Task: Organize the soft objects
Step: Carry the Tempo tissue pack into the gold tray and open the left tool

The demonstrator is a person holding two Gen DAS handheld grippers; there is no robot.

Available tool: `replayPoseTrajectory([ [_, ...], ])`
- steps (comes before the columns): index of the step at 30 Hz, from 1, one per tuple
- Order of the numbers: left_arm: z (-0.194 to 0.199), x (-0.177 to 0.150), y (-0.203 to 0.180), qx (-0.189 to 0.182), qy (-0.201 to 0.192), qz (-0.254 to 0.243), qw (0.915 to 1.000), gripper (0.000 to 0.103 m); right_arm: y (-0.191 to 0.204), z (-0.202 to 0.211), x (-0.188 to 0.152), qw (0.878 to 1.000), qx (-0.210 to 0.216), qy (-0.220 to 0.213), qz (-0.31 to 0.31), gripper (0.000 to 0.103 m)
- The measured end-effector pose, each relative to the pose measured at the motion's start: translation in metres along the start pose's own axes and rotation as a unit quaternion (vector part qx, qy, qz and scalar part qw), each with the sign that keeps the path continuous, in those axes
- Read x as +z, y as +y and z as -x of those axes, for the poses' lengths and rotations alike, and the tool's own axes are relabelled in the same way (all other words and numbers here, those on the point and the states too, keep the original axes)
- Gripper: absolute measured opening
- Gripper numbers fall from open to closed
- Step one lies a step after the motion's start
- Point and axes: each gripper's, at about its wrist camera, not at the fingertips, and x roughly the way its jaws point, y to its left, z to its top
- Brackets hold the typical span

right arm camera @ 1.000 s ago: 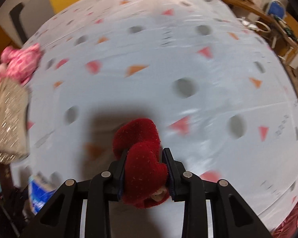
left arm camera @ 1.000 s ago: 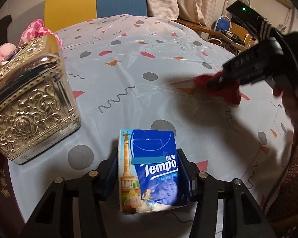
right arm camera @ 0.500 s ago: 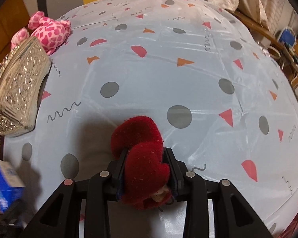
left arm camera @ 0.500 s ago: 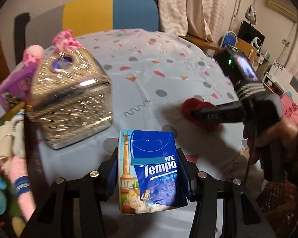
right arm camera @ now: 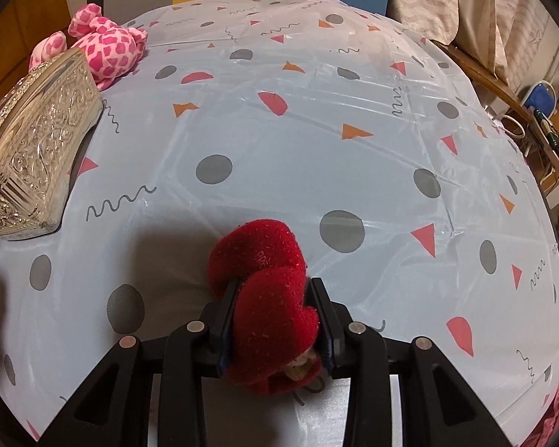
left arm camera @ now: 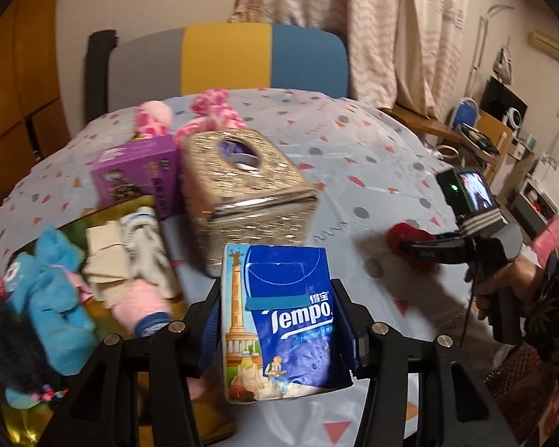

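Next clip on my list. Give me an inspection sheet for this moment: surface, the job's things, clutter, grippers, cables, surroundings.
Surface: round table under a pale patterned tablecloth.
Job's things: Tempo tissue pack; red plush toy; pink spotted plush at the far edge; blue plush, socks and cloths piled on a gold tray.
Clutter: ornate gold tissue box; purple box beside it.
Grippers: left gripper shut on the tissue pack; right gripper shut on the red plush toy, which is at the cloth.
Cables: nothing seen on the table.
Surroundings: chair with grey, yellow and blue back; curtains; cluttered shelves on the right.
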Motion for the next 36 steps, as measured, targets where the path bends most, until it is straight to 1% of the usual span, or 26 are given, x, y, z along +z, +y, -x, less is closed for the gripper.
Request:
replayPoseTrajectory([
  [7, 0.011, -0.004, 0.038, 0.041, -0.008, 0.029, 0.9987, 0.053, 0.003, 0.000, -0.001, 1.000, -0.006, -0.003, 0.008, 0.035],
  [12, 0.013, -0.011, 0.064, 0.063, -0.002, 0.048, 0.9969, 0.053, 0.004, 0.001, -0.001, 1.000, -0.010, -0.007, 0.015, 0.035],
  [17, 0.016, -0.020, 0.087, 0.075, 0.003, 0.061, 0.9953, 0.053, 0.004, 0.001, -0.001, 1.000, -0.010, -0.008, 0.016, 0.035],
  [20, 0.024, -0.027, 0.110, 0.080, 0.004, 0.086, 0.9931, 0.053, 0.004, 0.001, -0.001, 1.000, -0.010, -0.008, 0.016, 0.035],
  [23, 0.042, -0.035, 0.142, 0.092, -0.004, 0.121, 0.9884, 0.053, 0.004, 0.001, -0.001, 1.000, -0.010, -0.008, 0.017, 0.035],
  [25, 0.059, -0.042, 0.167, 0.108, -0.013, 0.150, 0.9827, 0.053, 0.005, 0.001, -0.001, 1.000, -0.012, -0.008, 0.019, 0.035],
  [27, 0.074, -0.049, 0.185, 0.121, -0.022, 0.172, 0.9773, 0.053, 0.006, 0.001, 0.000, 1.000, -0.014, -0.008, 0.023, 0.035],
  [29, 0.084, -0.057, 0.199, 0.131, -0.022, 0.189, 0.9730, 0.053, 0.007, 0.001, 0.000, 0.999, -0.016, -0.009, 0.027, 0.035],
  [32, 0.088, -0.066, 0.204, 0.125, -0.018, 0.205, 0.9706, 0.053, 0.008, 0.001, 0.000, 0.999, -0.019, -0.010, 0.032, 0.035],
  [35, 0.080, -0.063, 0.193, 0.092, -0.012, 0.207, 0.9738, 0.053, 0.010, 0.002, -0.001, 0.999, -0.023, -0.011, 0.038, 0.035],
  [36, 0.074, -0.060, 0.186, 0.079, -0.010, 0.200, 0.9765, 0.053, 0.011, 0.002, -0.001, 0.999, -0.026, -0.012, 0.039, 0.035],
])
